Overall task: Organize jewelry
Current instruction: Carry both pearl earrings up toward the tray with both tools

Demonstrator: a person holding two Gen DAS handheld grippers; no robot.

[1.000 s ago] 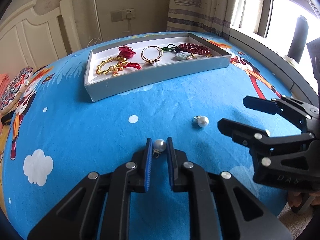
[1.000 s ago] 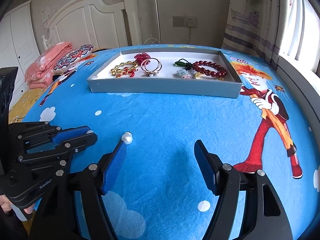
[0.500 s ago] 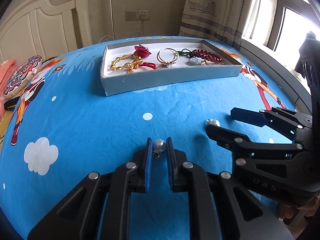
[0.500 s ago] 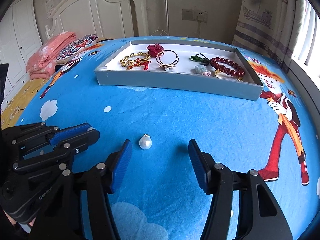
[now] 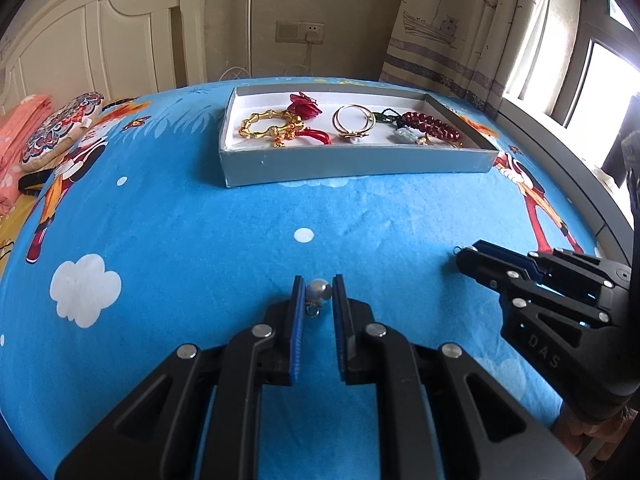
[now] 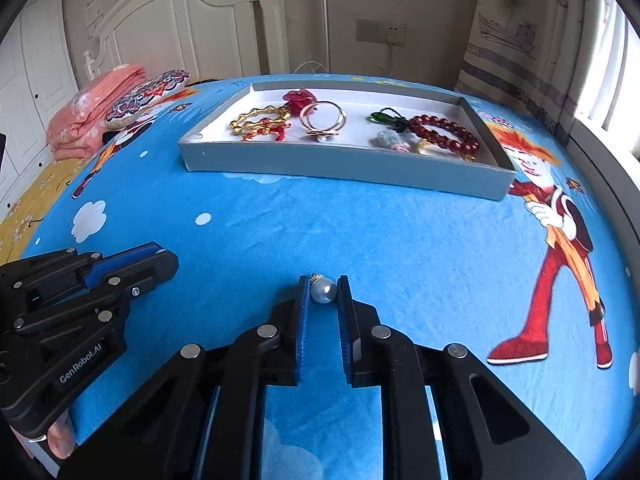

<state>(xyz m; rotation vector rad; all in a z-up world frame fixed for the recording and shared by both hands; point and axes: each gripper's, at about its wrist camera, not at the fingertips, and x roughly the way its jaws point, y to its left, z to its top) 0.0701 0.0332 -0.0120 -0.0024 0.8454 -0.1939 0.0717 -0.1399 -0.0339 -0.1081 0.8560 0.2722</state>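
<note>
The right tool (image 6: 323, 294) is closing from wide onto a round white pearl earring (image 6: 323, 291) on the blue cartoon-print bedsheet (image 6: 360, 240) before the grey jewelry tray (image 6: 340, 164), matching the left tool (image 5: 319, 292), which is pinching its own pearl earring (image 5: 319, 291); both are becoming ready for lifting into that tray.

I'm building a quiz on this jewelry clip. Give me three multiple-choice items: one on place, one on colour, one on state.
1. Where is the tray?
A. on the blue sheet
B. on the floor
C. on the windowsill

2. What colour is the bead bracelet?
A. white
B. dark red
C. blue

3. What is between the left gripper pads?
A. nothing
B. a gold ring
C. a pearl

Answers: 1 A, the blue sheet lies under it; 2 B, its beads show dark red; 3 C, the pads clamp the pearl.
</note>
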